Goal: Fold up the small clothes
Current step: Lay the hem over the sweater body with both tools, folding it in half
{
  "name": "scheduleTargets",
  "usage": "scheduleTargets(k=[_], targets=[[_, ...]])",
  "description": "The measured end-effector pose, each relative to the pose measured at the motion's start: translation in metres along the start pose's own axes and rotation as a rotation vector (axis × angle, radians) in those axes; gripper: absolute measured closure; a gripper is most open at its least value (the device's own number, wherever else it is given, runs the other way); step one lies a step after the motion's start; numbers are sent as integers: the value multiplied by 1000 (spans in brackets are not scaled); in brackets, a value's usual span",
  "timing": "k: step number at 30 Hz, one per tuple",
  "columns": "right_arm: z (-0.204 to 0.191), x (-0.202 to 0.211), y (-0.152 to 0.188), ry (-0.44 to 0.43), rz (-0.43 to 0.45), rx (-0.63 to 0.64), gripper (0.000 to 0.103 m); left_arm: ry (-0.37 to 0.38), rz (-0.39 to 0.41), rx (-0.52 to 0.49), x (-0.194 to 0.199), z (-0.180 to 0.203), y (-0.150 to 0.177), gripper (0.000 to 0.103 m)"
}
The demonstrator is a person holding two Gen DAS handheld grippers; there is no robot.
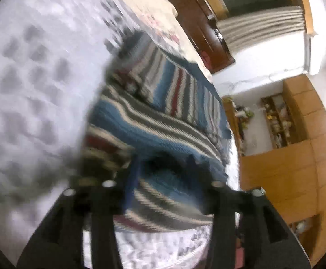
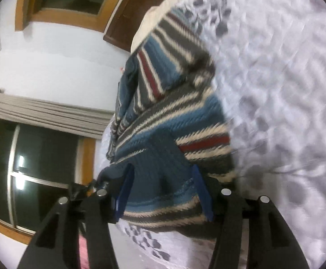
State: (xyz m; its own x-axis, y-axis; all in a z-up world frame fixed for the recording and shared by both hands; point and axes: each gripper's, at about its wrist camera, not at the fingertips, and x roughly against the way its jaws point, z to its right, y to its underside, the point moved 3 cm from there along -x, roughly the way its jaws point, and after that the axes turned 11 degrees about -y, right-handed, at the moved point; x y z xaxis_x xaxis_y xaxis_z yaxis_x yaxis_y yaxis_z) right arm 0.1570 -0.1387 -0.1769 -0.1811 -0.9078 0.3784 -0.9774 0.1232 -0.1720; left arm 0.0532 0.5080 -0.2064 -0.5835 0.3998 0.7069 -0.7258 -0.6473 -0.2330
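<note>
On the bed, across the white quilted bedspread with its grey printed pattern, lies the striped knit sweater, banded in blue, grey, cream and red. Its body rests on the spread, with a sleeve or upper section already folded over itself.

You have the left gripper at one edge of the sweater. Knit fabric lies between its jaws, which stand fairly wide apart; the view is blurred, so you cannot tell whether they clamp the cloth or only straddle it. You have the right gripper at the opposite edge. Its blue finger pads flank a bunched fold of dark blue hem, and the fabric fills the gap and appears lifted, so the jaws look closed on it.

Judged from this, the step in hand is a fold of the near edge over the body, roughly midway through the task.

For the next move:
1. Confirm the left grip before lifting.
2. Raise both edges together, keeping them level.
3. Carry them across toward the far edge.
4. Lay the fold flat, then release.

Uneven lift risks skewing the fold.
</note>
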Motion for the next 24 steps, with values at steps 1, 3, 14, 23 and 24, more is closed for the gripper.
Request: scheduleTargets(k=[1,3,14,23,24], targets=[[-4,4,0,18,3,22,48,-17,12,-8,5,-2,-1,58],[-15,7,2,73,2,89,48,-73,32,-52,13,-2,-3,58],[-59,-41,19,219,-112,322,44,-280,5,-569,-39,78,2,45],[-55,-74,12,309,-162,376,38,-305,-102,-727,-78,89,-9,43],[-56,-78,11,326,-169,390,36,-311,-119,-733,-84,89,-10,43]])
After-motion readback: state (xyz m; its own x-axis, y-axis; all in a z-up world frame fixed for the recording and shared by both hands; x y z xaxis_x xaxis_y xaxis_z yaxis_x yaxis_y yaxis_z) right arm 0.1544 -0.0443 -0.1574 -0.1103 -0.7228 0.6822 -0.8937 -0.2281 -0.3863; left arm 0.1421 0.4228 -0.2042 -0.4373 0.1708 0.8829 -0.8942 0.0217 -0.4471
